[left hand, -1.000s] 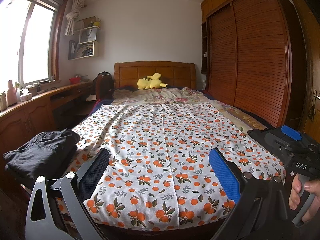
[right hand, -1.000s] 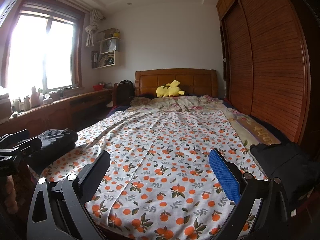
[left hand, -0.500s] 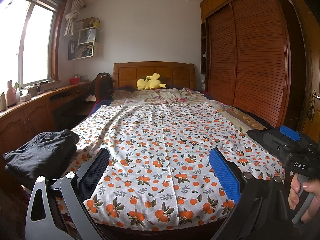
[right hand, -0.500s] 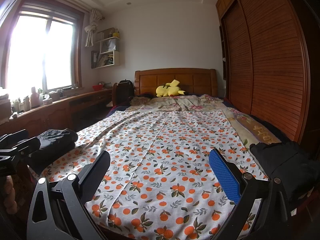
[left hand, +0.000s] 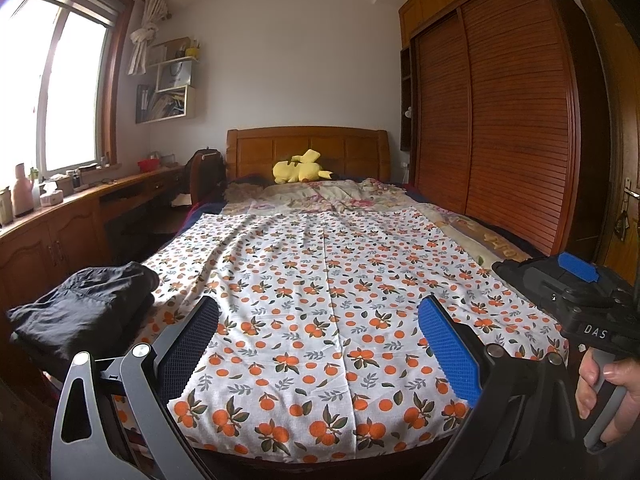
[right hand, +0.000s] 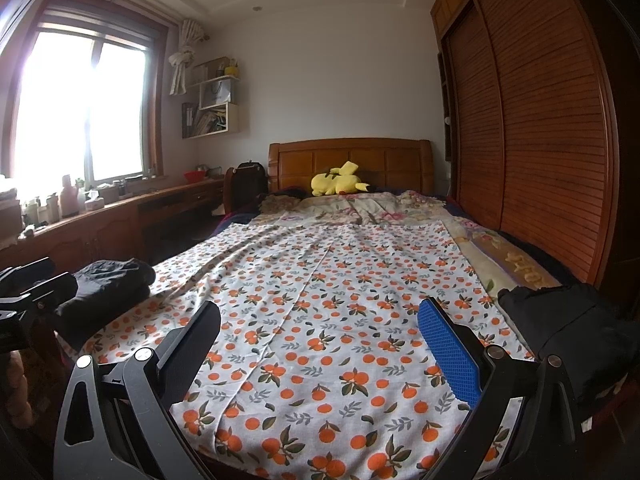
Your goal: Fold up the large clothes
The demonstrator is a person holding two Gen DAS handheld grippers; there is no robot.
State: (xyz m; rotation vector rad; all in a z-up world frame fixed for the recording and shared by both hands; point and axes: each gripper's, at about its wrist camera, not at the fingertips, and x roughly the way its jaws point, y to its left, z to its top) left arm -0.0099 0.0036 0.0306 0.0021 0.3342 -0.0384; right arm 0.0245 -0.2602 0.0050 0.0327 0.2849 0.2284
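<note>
With both the left gripper and right gripper spread wide and empty above the flat orange-printed white cloth, folding had not begun; each would need to pinch a near corner.

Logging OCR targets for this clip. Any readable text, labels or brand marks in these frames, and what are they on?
"DAS": white letters on the black body of the right hand-held gripper, seen in the left wrist view.
White paper bag on the wall shelf: has a mark, too small to read.
Books and papers in the lower shelf box: spines too blurred to read.
Bottles on the window counter: no legible labels.
Nothing else readable.
</note>
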